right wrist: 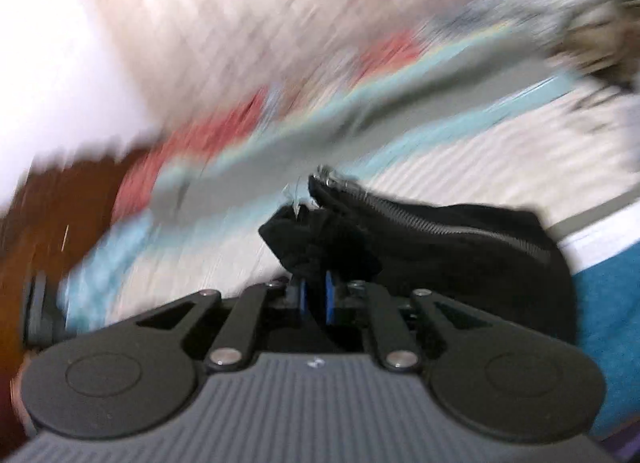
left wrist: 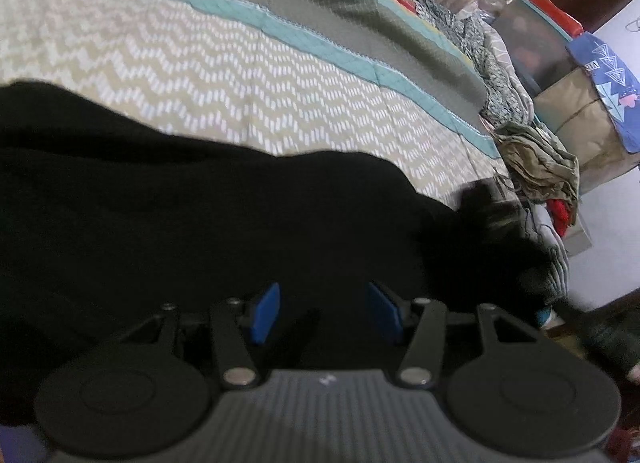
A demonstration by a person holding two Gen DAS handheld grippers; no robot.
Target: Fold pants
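Observation:
Black pants (left wrist: 168, 203) lie spread on a bed with a cream zigzag bedspread (left wrist: 248, 79). My left gripper (left wrist: 325, 303) is open just above the black cloth, its blue pads (left wrist: 266, 313) apart with nothing between them. In the right wrist view my right gripper (right wrist: 316, 297) is shut on a bunched fold of the pants (right wrist: 320, 235), held up off the bed. The zipper (right wrist: 432, 223) of the pants shows to the right of the grip. The right wrist view is strongly motion-blurred.
A teal and grey quilt (left wrist: 320, 23) lies along the far side of the bed. A heap of clothes (left wrist: 536, 159) sits at the bed's right end. A box with a blue cloth (left wrist: 600, 75) stands beyond it.

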